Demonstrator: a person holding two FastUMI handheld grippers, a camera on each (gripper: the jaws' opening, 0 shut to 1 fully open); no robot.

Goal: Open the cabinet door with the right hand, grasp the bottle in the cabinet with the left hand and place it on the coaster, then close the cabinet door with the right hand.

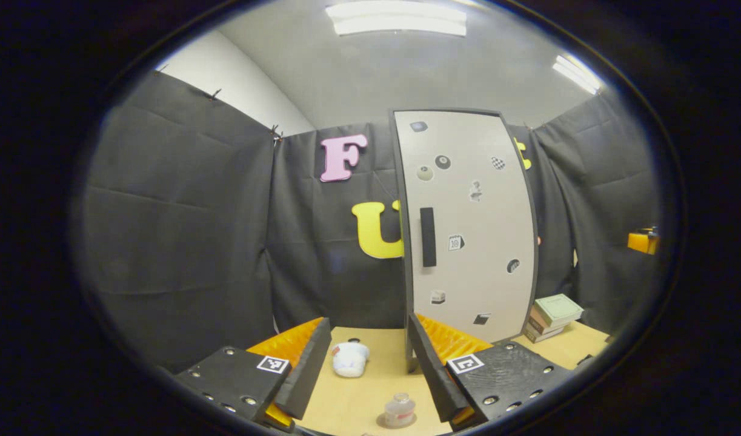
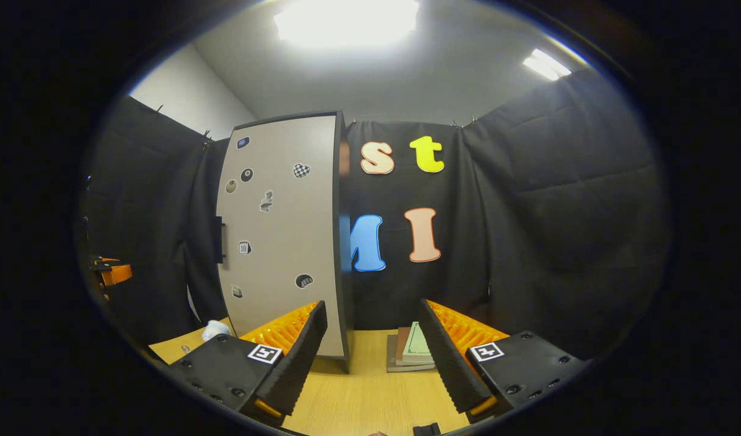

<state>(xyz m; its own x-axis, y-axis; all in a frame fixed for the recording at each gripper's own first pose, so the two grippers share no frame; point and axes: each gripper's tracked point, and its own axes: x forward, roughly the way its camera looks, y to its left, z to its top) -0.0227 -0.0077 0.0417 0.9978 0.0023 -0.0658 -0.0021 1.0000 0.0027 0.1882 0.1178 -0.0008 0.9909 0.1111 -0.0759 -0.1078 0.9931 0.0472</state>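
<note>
Now both our grippers, left (image 1: pixel 364 369) and right (image 2: pixel 370 357), hold their fingers open and empty. Bottle (image 1: pixel 400 410) stands on its coaster (image 1: pixel 383 421) between the left fingers; a bump could tip it.

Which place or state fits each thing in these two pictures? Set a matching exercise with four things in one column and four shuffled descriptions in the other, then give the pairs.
Things:
1. bottle
2. cabinet door
3. stack of books
4. white crumpled object

Descriptions:
A. shut, with stickers on it
B. on the table right of the cabinet
C. standing on a round coaster
D. lying on the table left of the cabinet

Pairs: 1-C, 2-A, 3-B, 4-D
</note>
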